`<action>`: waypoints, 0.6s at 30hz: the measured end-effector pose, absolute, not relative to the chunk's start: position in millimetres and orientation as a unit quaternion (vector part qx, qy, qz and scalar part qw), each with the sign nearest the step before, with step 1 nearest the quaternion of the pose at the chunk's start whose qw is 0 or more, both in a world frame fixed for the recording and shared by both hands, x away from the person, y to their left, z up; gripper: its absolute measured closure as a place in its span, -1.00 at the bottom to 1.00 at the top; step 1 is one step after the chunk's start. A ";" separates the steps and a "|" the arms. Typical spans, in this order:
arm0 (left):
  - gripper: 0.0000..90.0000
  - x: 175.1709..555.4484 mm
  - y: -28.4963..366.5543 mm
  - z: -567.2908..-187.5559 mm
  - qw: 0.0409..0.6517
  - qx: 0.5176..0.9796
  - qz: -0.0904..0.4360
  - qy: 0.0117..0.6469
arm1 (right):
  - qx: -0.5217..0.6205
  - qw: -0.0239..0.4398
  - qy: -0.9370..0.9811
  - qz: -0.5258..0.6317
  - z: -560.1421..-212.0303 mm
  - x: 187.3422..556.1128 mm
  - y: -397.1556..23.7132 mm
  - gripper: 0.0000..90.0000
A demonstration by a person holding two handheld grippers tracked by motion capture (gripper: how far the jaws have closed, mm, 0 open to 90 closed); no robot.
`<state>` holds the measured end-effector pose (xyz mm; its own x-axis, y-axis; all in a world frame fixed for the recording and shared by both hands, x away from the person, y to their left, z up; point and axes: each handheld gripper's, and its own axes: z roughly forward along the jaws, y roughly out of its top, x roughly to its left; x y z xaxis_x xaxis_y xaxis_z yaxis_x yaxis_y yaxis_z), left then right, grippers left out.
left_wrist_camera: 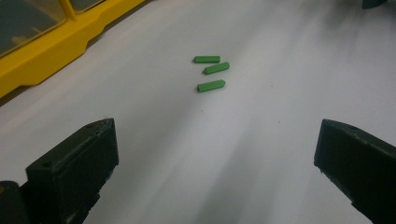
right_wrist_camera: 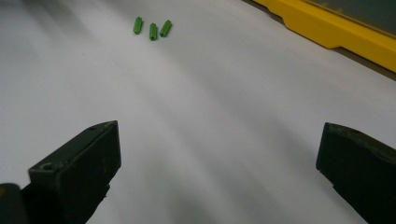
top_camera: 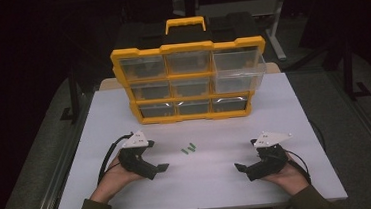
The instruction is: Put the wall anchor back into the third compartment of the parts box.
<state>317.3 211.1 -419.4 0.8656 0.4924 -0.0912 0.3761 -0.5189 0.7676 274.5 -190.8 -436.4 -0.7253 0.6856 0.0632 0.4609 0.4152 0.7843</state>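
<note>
On the left, the left gripper [top_camera: 161, 167] is resting low over the white table [top_camera: 274, 107] in the person's hand, its fingers [left_wrist_camera: 74, 163] standing wide apart with nothing between them. Nothing looks begun yet, as far as I can judge. Three small green pegs [top_camera: 189, 148] are lying loose in the middle of the table, between the two grippers and well in front of the yellow drawer cabinet [top_camera: 189, 81], whose top right drawer [top_camera: 238, 70] is sitting pulled out. If the pegs are meant for that drawer, all three are waiting to be picked up. They are lying flat, close together and roughly parallel, their long axes running slantwise across the table. On the right, the right gripper [top_camera: 239, 167] is hovering likewise, fingers [right_wrist_camera: 77, 168] spread, holding nothing.
</note>
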 end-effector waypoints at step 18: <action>-1.00 344.2 177.8 -409.4 0.419 0.876 0.069 0.228 | 0.349 0.134 0.830 0.414 -437.0 275.2 -190.3 -1.00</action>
